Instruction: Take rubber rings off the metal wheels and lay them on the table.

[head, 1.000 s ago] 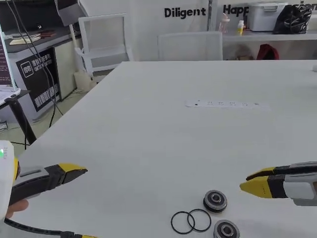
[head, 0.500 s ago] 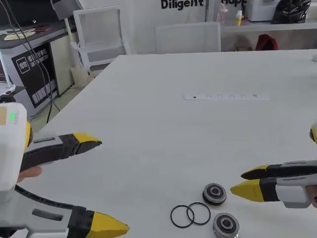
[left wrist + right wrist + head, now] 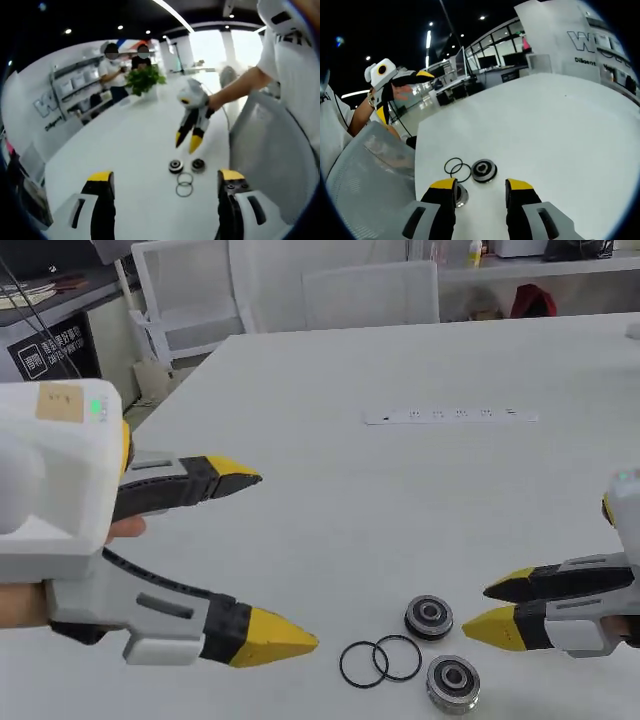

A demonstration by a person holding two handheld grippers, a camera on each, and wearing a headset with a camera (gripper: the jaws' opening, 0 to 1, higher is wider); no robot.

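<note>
Two metal wheels (image 3: 429,617) (image 3: 453,683), each with a dark outer band, lie near the white table's (image 3: 330,490) front edge. Two thin black rubber rings (image 3: 362,664) (image 3: 399,657) lie overlapped just left of them. My right gripper (image 3: 480,610) hovers open, its tips just right of the wheels and holding nothing. In the right gripper view one wheel (image 3: 484,170) and the rings (image 3: 457,168) lie ahead of the jaws; the other wheel (image 3: 461,196) is half hidden by a jaw. My left gripper (image 3: 268,560) is held high at the left, wide open and empty, with wheels (image 3: 176,166) and rings (image 3: 184,184) far ahead.
A white power strip (image 3: 450,416) lies mid-table. Pale chairs (image 3: 370,295) stand past the far edge. A potted plant (image 3: 142,80) and two standing people are at the table's far end in the left gripper view. A mesh chair back (image 3: 365,170) stands beside the table.
My left gripper has risen and come forward, now large in the head view. The right gripper stays beside the wheels. Wheels and rings have not moved; the head camera tilted down.
</note>
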